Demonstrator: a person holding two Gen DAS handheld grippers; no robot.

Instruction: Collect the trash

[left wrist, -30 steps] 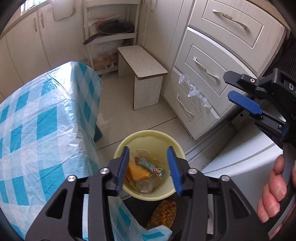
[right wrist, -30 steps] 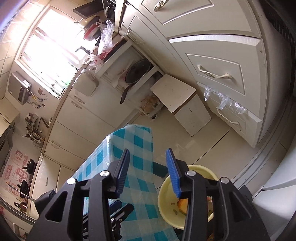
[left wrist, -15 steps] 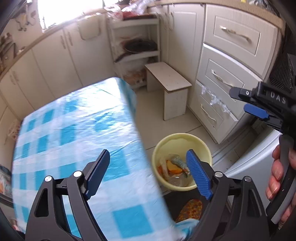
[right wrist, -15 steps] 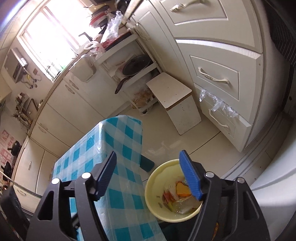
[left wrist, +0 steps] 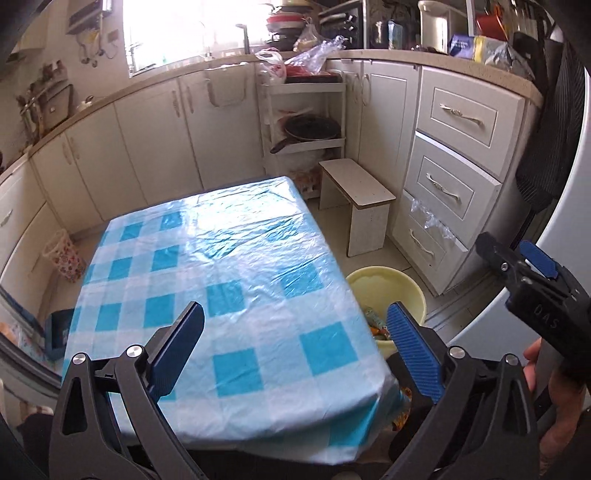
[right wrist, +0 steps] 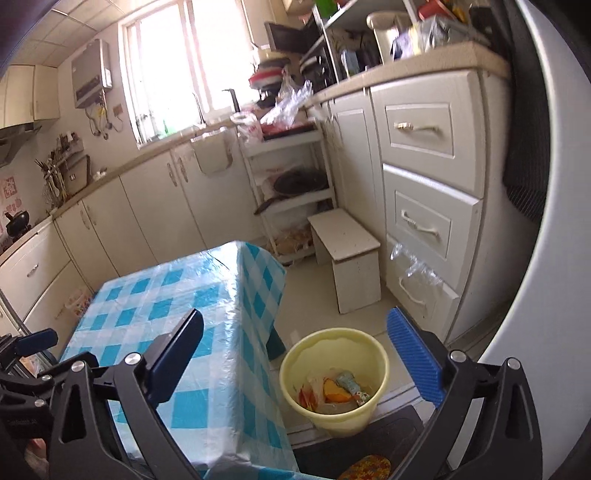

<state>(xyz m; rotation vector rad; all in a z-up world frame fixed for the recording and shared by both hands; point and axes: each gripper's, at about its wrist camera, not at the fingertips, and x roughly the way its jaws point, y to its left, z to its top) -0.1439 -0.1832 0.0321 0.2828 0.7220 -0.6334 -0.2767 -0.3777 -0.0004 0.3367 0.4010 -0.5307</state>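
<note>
With both jaws just spread wide and empty, left hand-held gripper [left wrist: 291,347] and right hand-held gripper [right wrist: 295,354] should scan the bare tabletop [left wrist: 221,258]; trash [right wrist: 332,391] sits in the yellow bin [right wrist: 332,417].

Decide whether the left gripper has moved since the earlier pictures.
Yes. The left gripper has drawn back from the yellow bin to over the checked table, jaws just opened, empty.

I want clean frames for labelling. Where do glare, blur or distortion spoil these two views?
Left wrist: window blown out white, sheen on the tablecloth, cabinets bowed by the fisheye. Right wrist: window overexposed too, upper shelves slightly smeared, yet trash in the yellow bin stays readable.
</note>
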